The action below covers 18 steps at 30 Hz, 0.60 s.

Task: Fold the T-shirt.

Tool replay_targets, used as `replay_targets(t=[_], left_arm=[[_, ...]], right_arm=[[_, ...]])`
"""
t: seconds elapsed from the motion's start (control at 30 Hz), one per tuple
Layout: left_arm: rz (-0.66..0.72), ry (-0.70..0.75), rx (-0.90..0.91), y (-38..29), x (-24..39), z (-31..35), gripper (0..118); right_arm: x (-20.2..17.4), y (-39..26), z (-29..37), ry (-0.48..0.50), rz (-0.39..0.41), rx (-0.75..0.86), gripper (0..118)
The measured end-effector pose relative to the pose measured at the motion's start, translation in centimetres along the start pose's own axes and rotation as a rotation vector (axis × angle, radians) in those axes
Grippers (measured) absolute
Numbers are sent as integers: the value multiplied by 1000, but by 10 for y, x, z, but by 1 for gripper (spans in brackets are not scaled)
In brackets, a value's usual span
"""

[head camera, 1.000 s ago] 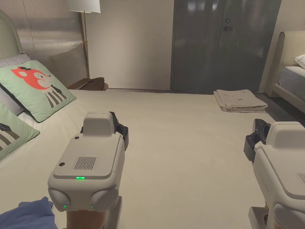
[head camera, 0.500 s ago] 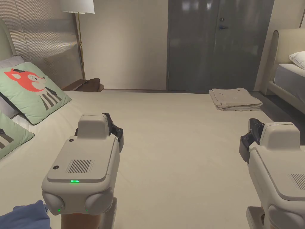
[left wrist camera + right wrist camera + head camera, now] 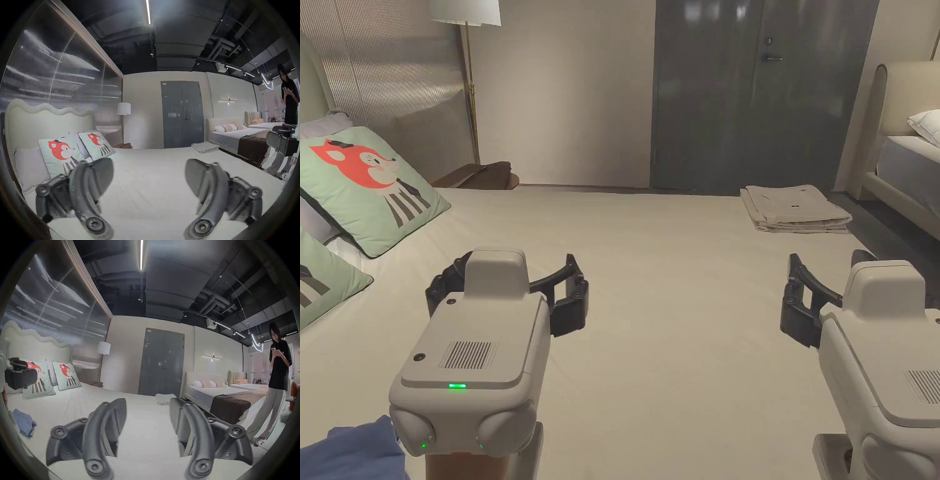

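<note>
**Two grippers held wide over a bare bed**

The left gripper (image 3: 506, 294) is held low over the pale bed sheet (image 3: 675, 300). Its jaws are spread wide apart, and nothing is held between them. In the left gripper view (image 3: 149, 172) the two dark jaws are seen far from each other, with only sheet between them.

The right gripper (image 3: 831, 300) is held over the right side of the bed. In the right gripper view (image 3: 147, 408) its jaws are also parted wide, and nothing is gripped. The two grippers are kept well apart from each other.

A crumpled blue cloth (image 3: 350, 450) — it may be the T-shirt, though this cannot be told for sure — is seen at the near left corner of the bed, just below the left gripper. It lies bunched up on the sheet (image 3: 24, 421) and is touched by neither gripper.

A folded beige stack (image 3: 797, 209) is laid flat at the far right edge of the bed, well away from both grippers. Two green fox pillows (image 3: 369, 187) are propped at the left, near the headboard. A floor lamp (image 3: 465, 12) and a grey door (image 3: 762, 94) are seen behind the bed.

A person in a black top (image 3: 279, 366) is seen standing at the right — beside a second bed (image 3: 227, 395).
</note>
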<state>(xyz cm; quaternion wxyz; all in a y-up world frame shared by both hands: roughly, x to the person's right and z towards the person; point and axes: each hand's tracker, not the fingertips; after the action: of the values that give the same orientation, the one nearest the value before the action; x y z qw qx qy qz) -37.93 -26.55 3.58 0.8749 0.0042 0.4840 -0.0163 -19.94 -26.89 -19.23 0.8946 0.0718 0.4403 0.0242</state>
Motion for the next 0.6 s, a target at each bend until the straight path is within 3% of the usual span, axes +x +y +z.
replay_targets(t=[0.03, 0.1, 0.6], left_arm=[[3, -3, -1, 0, 0, 0, 111], [13, -2, 11, 0, -1, 2, 111], [9, -4, 44, 3, -3, 6, 111]], right_arm=[[0, 0, 0, 2, 2, 1, 95], [0, 0, -1, -4, 4, 4, 110], [1, 1, -1, 12, 8, 23, 113]])
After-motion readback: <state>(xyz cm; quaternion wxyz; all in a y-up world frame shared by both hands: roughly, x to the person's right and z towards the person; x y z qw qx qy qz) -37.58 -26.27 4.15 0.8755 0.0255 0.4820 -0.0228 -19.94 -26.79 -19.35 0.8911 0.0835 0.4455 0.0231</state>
